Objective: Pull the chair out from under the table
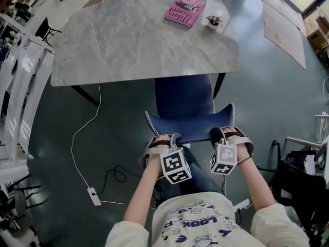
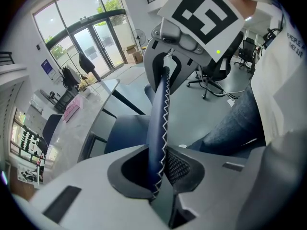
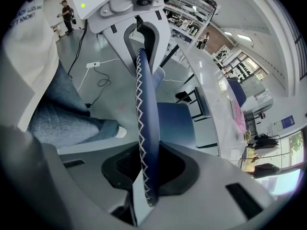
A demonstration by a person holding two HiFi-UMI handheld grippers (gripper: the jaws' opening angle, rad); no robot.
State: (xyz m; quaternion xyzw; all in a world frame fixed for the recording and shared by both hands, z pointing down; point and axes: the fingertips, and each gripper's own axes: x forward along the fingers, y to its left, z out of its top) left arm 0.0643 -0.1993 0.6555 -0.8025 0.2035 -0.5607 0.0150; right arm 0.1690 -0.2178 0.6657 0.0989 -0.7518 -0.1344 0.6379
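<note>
A dark blue chair (image 1: 186, 107) with white zigzag stitching stands at the near edge of a grey marble table (image 1: 128, 40), its seat partly out from beneath the top. My left gripper (image 1: 165, 139) is shut on the left part of the chair's backrest top edge (image 2: 159, 123). On the right part of that same edge (image 3: 146, 128), my right gripper (image 1: 224, 136) is shut too. Each gripper view shows the stitched edge (image 2: 164, 87) running up between the jaws to the other gripper.
A pink book (image 1: 185, 10) and a small potted plant (image 1: 213, 21) lie on the table's far right. A white cable with a power strip (image 1: 93, 195) crosses the floor at left. White racks (image 1: 20, 86) stand left; a black office chair (image 1: 295, 179) stands right.
</note>
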